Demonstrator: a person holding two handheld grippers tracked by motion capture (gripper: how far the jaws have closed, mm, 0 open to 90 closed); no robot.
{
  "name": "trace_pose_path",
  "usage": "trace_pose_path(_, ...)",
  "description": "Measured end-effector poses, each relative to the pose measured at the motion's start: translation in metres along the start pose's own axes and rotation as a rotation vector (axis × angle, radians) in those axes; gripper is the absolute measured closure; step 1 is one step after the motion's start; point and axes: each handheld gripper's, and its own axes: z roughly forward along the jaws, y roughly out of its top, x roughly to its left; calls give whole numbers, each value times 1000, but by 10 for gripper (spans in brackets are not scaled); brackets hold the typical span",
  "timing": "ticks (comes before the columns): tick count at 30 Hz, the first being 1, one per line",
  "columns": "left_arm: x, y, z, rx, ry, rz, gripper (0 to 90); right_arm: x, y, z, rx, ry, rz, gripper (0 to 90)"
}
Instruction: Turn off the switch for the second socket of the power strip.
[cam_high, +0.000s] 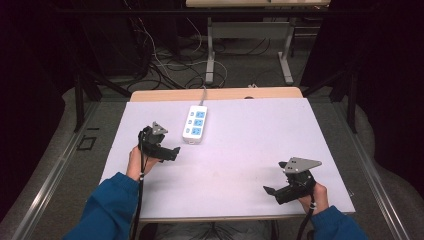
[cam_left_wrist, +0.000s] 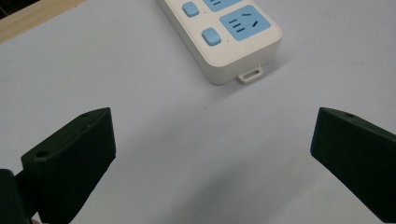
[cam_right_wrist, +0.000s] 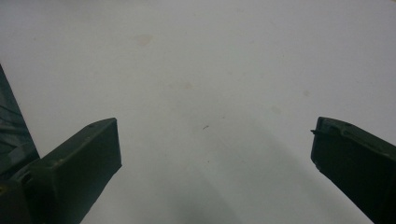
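Observation:
A white power strip (cam_high: 195, 123) with blue sockets lies on the white table (cam_high: 240, 150), its grey cable running off the far edge. In the left gripper view the power strip (cam_left_wrist: 233, 35) lies just ahead of the jaws, with a small hanging tab at its near end. My left gripper (cam_high: 176, 151) rests at the table's left, a short way from the strip's near end, open and empty; the left gripper (cam_left_wrist: 212, 140) has its jaws set wide apart. My right gripper (cam_high: 267, 190) sits at the front right, open, and the right gripper (cam_right_wrist: 215, 149) faces bare tabletop.
A wooden strip (cam_high: 215, 93) borders the table's far edge. Beyond it are tangled cables (cam_high: 170, 60) on the floor and the metal legs of another table (cam_high: 210, 55). Blue sleeves (cam_high: 107, 210) enter from the bottom.

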Motion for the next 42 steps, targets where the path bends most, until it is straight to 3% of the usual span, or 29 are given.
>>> trace_pose_path(7,-2,-8,-13,-11,4,9,1,1,0,0,4,-6,13,11)
trace_pose_path(14,-5,-22,-30,-13,10,10,1,0,1,0,14,2,-5,11)
trace_pose_path(16,-5,-26,-33,-24,16,8,1,1,0,0,6,-4,12,12)
trace_pose_path(26,-12,-51,-51,1,11,16,1,1,0,0,5,-4,12,12)
trace_pose_path(28,-13,-56,-55,-15,19,1,1,1,0,1,0,-5,5,11)
trace_pose_path(34,-16,-66,-65,-15,21,13,1,1,0,1,0,-8,5,11)
trace_pose_path(42,-23,-80,-79,-51,26,22,1,1,0,2,-1,-15,4,11)
